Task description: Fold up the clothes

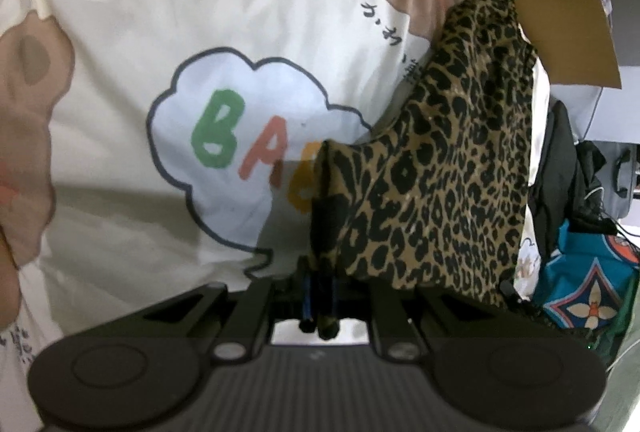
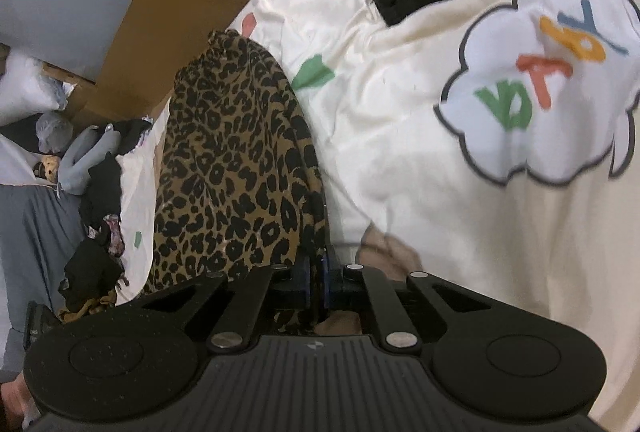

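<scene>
Cream bedding printed with cartoon bears and a white cloud (image 1: 240, 135) spelling coloured letters covers the surface below, which looks like a bed; a brown cardboard box (image 1: 560, 11) and a heap of dark clothes (image 2: 100, 199) crowd its far edge. A leopard-print garment (image 1: 448, 167) hangs between two hand-held tools, lifted above the bedding rather than lying flat on it.

The left tool (image 1: 322, 296) has its fingers pressed together on one lower edge of the leopard-print garment, the fabric bunched between blue pads. The right tool (image 2: 320, 272) is likewise closed, pinching another edge of the same cloth (image 2: 232, 159), which rises away from it towards a gathered end near the box.

My reading is that the garment is being held up to be spread or doubled over. To do this well, both pinches should stay firm and level, the two tools drawing apart until the cloth hangs without twists. Then it should be lowered onto a bare stretch of bedding, gathered end first, clear of the dark clothes, so the fold lands flat.
</scene>
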`<state>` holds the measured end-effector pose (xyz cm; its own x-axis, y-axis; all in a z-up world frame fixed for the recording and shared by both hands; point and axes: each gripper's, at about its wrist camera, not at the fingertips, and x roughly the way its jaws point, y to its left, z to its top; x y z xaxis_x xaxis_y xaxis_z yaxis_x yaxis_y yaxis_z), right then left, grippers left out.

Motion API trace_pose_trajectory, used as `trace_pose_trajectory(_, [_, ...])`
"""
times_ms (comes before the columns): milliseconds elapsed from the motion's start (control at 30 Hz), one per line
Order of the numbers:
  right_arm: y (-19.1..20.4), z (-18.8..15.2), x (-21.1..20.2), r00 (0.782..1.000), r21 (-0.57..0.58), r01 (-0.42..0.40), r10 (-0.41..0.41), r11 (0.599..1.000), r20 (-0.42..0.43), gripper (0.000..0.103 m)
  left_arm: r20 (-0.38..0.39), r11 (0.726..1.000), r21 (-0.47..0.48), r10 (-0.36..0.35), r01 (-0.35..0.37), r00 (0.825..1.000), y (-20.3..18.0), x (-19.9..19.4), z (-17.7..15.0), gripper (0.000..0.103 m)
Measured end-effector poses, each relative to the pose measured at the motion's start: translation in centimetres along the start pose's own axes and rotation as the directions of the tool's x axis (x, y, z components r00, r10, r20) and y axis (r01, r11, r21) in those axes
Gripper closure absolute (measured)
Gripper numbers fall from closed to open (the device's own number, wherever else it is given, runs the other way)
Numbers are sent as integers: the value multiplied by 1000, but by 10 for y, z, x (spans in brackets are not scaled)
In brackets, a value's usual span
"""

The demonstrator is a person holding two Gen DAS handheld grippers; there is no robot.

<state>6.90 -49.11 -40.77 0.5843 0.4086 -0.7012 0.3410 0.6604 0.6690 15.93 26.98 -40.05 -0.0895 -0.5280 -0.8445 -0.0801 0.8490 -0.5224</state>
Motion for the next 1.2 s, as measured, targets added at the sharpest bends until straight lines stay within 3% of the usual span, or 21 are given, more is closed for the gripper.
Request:
trace_pose_trajectory(133, [-2,-6,6,997,9,61,-61,998,41,99,-24,999,-6,35,-35,999,3,17,-2,92])
trace_pose_trajectory(233, [-2,-5,5,992,29,111,-112,993,63,93,-17,992,-15,129,-129,992,-2,27,-3,77])
trace_pose_trajectory(367, [7,7,-15,980,-1,138,-137,990,142,92,38,986,-32,167,-166,985,-5,15,-5,65])
trace_pose_trajectory(467, [18,12,-14,976,-33,147,-139,989,170,92,79,977,8,212,-213,974,-17,6,0,63])
trace_pose_trajectory(567, [30,16,-10,971,-68,156,-141,985,192,92,126,974,32,220,-225,967,-29,-2,7,63])
trace_pose_trajectory(667, [42,20,-7,967,-102,166,-141,981,214,92,176,972,82,202,-219,964,-45,-5,16,55])
trace_pose_trajectory(900, [70,34,6,954,-186,197,-144,963,265,92,246,966,196,121,-171,962,-96,15,40,57])
trace_pose_trajectory(1067, [83,47,24,956,-239,196,-131,951,264,92,247,951,284,50,-122,968,-134,39,51,70])
trace_pose_trajectory(1200, [93,58,41,961,-299,206,-135,932,242,92,238,932,341,40,-122,971,-155,59,58,77])
